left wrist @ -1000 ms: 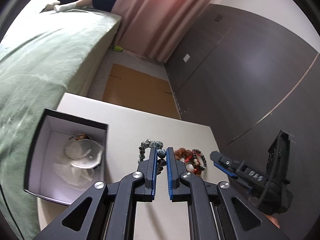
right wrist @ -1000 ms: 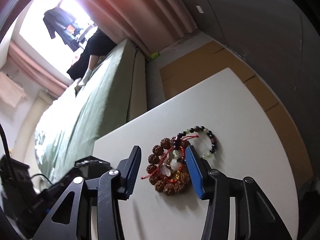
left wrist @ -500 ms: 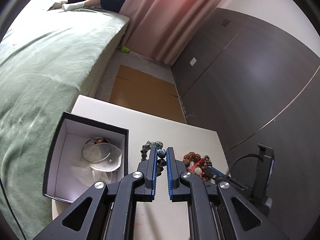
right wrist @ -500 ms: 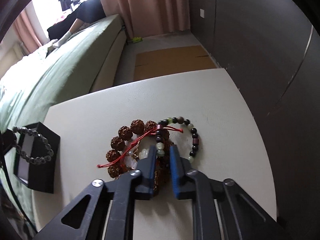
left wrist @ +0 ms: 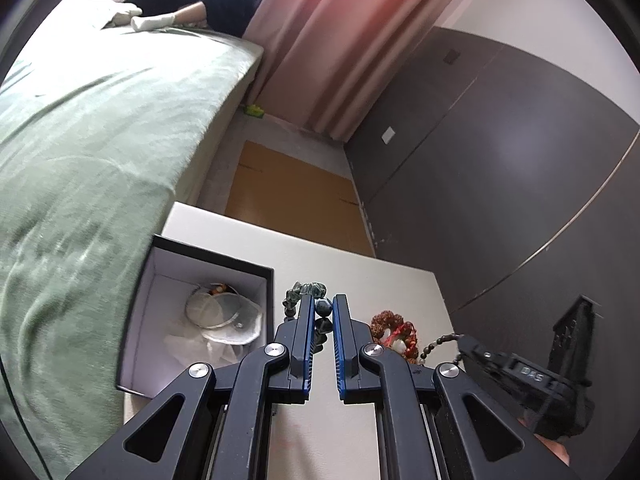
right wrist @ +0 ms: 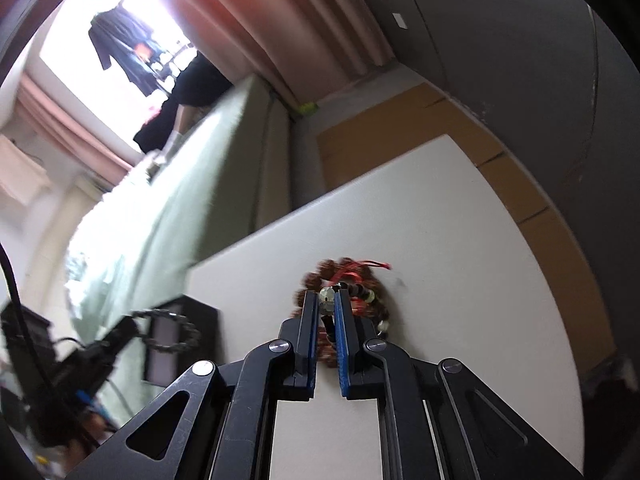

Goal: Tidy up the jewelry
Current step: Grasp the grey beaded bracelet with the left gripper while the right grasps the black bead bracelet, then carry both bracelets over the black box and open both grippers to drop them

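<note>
My left gripper point(left wrist: 322, 304) is shut on a grey-green bead bracelet point(left wrist: 308, 291) and holds it above the white table point(left wrist: 344, 272), just right of the open black box point(left wrist: 200, 316). The box holds a clear round pouch point(left wrist: 218, 312). My right gripper point(right wrist: 327, 300) is shut on a thin bracelet of dark and pale beads point(right wrist: 362, 294), over a brown seed-bead bracelet with red cord point(right wrist: 340, 270) on the table. The right gripper also shows in the left wrist view point(left wrist: 464, 344), with the thin bracelet point(left wrist: 438, 342) hanging from it beside the brown bracelet point(left wrist: 390, 326).
A green-covered bed point(left wrist: 80, 140) runs along the table's left side. A dark wall point(left wrist: 500, 180) stands to the right. Cardboard point(left wrist: 288, 196) lies on the floor beyond the table's far edge. A pink curtain point(left wrist: 340, 40) hangs behind.
My right gripper closed on the thin bead bracelet and has lifted and tilted with it. My left gripper has moved towards the box with the grey-green bracelet still in it.
</note>
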Available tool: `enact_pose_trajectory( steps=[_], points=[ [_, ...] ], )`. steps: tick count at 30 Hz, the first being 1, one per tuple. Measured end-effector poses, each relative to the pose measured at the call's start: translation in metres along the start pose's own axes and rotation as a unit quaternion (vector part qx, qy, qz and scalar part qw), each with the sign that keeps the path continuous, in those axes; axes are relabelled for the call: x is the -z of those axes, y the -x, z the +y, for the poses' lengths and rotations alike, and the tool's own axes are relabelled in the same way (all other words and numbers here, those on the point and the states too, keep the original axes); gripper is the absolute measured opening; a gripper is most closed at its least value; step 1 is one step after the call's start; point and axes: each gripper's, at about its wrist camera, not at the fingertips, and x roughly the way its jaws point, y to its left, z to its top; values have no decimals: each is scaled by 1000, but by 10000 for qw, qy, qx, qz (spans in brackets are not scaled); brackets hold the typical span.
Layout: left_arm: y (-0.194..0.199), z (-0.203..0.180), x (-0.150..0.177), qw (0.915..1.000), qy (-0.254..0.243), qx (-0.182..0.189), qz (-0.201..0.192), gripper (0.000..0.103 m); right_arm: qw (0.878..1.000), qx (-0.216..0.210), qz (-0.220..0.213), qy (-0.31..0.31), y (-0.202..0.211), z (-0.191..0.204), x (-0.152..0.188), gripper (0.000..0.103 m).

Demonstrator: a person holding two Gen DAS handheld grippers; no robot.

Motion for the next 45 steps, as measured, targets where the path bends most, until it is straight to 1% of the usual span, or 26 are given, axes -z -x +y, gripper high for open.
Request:
enact_pose_trajectory(
  steps=[7, 11, 16, 22, 25, 27, 29, 30, 31, 32, 33, 38, 45],
  points=[
    [14, 26, -8, 9995, 284, -79, -103, 9, 9977, -548, -291, 291, 13, 38, 5, 10],
    [17, 38, -11, 9992, 357, -137, -95, 9, 9959, -755, -318, 393, 10, 57, 8, 10],
    [14, 45, -15, 9992, 339, -207, -22, 9, 9950, -815, -225, 539, 2, 76, 16, 10],
    [12, 55, -16, 9989, 388, -245, 97, 9, 9944, -849, -155, 613, -5, 86, 19, 10],
    [5, 58, -16, 9985, 390, -265, 267, 9, 9943, -860, -117, 619, -7, 89, 20, 10],
    [1, 58, -16, 9983, 433, -136, 371, 9, 9942, -865, -102, 627, -9, 91, 20, 10],
    [2, 59, -17, 9980, 502, -58, 381, 11, 9941, -868, -81, 639, -10, 93, 21, 10],
    [3, 61, -17, 9978, 550, -36, 374, 17, 9941, -871, -73, 644, -11, 92, 21, 10],
    [5, 63, -17, 9975, 603, -27, 359, 33, 9939, -886, -57, 648, -12, 93, 21, 10],
    [6, 63, -17, 9974, 639, -31, 334, 42, 9937, -912, -43, 649, -12, 94, 22, 10],
    [8, 65, -17, 9972, 691, -57, 273, 54, 9935, -935, -33, 651, -13, 94, 22, 10],
    [16, 67, -20, 9974, 699, -148, 84, 55, 9907, -1169, -16, 699, -14, 106, 24, 10],
    [26, 82, -25, 9951, 981, -143, -46, 55, 9829, -1690, 56, 724, -25, 133, 30, 10]
  ],
)
